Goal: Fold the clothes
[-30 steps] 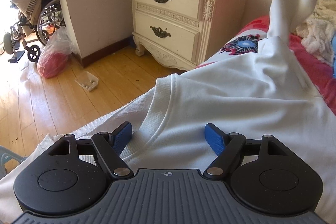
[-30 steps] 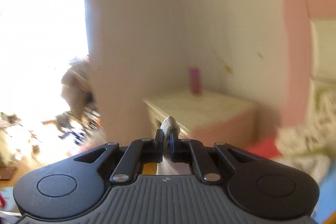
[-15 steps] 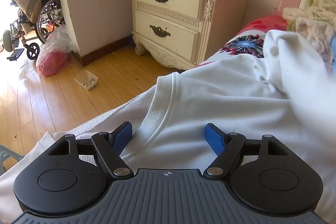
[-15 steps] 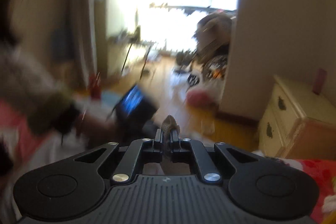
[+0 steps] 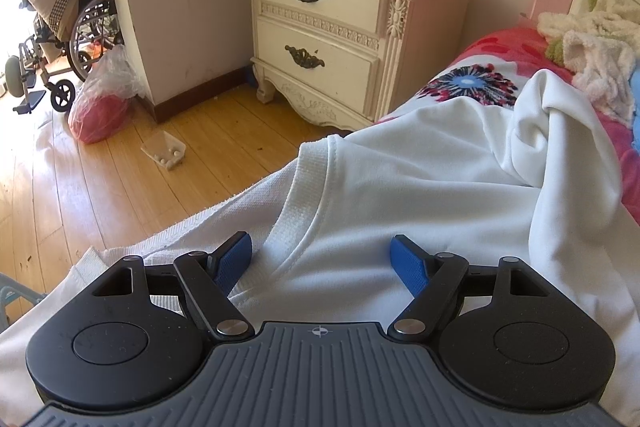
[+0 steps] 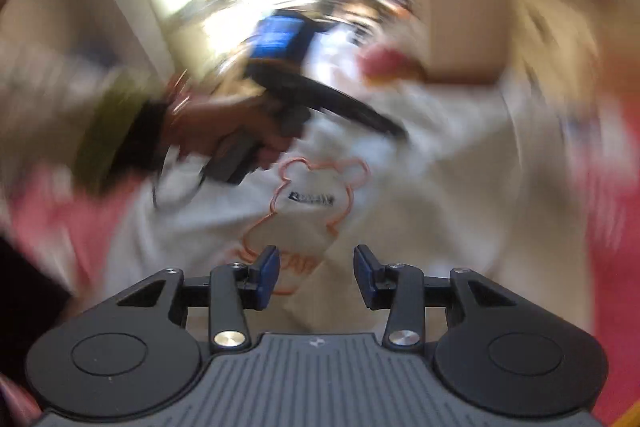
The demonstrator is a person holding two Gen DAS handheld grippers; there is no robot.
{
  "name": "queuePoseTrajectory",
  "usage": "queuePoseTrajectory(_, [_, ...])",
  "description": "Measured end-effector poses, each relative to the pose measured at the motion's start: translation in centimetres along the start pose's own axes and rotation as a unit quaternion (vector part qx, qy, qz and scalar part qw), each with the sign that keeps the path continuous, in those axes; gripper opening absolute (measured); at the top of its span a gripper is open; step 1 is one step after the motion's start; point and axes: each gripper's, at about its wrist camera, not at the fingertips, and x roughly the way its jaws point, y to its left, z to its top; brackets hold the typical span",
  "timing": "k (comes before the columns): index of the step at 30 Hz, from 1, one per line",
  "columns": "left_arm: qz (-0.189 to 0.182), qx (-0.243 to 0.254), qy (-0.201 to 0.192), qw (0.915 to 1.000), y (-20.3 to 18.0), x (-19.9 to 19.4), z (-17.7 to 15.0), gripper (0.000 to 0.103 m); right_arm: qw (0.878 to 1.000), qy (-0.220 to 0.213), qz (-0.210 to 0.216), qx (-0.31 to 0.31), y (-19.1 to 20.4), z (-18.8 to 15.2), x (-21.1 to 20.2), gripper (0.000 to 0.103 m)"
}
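Since a moment ago the sleeve (image 5: pixel 560 131) has dropped onto the shirt (image 5: pixel 400 195), so the right hand-held gripper (image 6: pixel 316 273), jaws opening and empty, should back off slowly while the left hand-held gripper (image 5: pixel 322 261) rests wide apart at the collar (image 5: pixel 308 195).

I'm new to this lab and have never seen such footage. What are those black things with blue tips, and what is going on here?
They are two hand-held grippers, each with a camera looking along its two fingers. The left camera shows the left gripper, open, over the ribbed collar of a white sweatshirt spread on a bed with a red floral cover, beside a cream two-drawer nightstand. The blurred right camera shows the right gripper, its fingers opening with nothing between them, above the sweatshirt's bear print, and the person's left hand gripping the other tool.
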Motion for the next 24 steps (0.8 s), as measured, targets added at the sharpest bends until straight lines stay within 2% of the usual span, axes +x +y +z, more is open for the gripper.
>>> queuePoseTrajectory(2, [-0.001,0.001,0.000,1.0000,0.1,-0.1,-0.1,0.077,0.993,0.005,0.008,0.116,-2.6,-1.3,0.1,0.043])
queuePoseTrajectory(6, [-0.001,0.002,0.000,1.0000,0.1,-0.2,-0.2,0.077,0.957,0.015,0.013,0.290,-6.7,-4.7,0.4,0.044])
queuePoseTrajectory(10, [-0.001,0.001,0.000,1.0000,0.2,-0.2,-0.3,0.077,0.920,0.018,0.041,0.389,-8.8,-7.0,2.0,0.044])
queuePoseTrajectory(12, [-0.002,0.001,0.000,1.0000,0.2,-0.2,-0.3,0.077,0.911,0.016,0.057,0.408,-9.0,-7.5,2.8,0.043])
queuePoseTrajectory(14, [-0.001,0.000,0.000,1.0000,0.2,-0.1,-0.4,0.077,0.907,0.017,0.072,0.415,-9.0,-7.8,3.5,0.035])
queuePoseTrajectory(15, [-0.001,0.000,0.000,1.0000,0.1,-0.1,-0.4,0.077,0.911,0.019,0.070,0.406,-8.8,-7.5,3.7,0.032])
queuePoseTrajectory(17, [0.001,-0.001,0.001,1.0000,0.1,-0.1,-0.4,0.077,0.928,0.014,0.056,0.369,-8.0,-6.4,3.3,0.004])
queuePoseTrajectory(19, [0.000,-0.001,0.001,1.0000,0.1,-0.1,-0.4,0.077,0.945,0.005,0.038,0.325,-7.3,-5.1,2.5,0.004])
queuePoseTrajectory(20, [-0.001,0.000,0.001,1.0000,0.2,-0.1,-0.4,0.077,0.957,-0.006,0.021,0.289,-6.8,-4.0,1.3,0.004])
queuePoseTrajectory(22, [-0.003,0.000,0.002,1.0000,0.3,-0.2,-0.3,0.077,0.979,-0.025,-0.031,0.199,-6.0,-1.2,-1.5,0.003])
queuePoseTrajectory(24, [-0.003,0.001,0.003,1.0000,0.3,-0.2,-0.3,0.077,0.991,-0.026,-0.091,0.091,-5.4,2.6,-4.1,0.003])
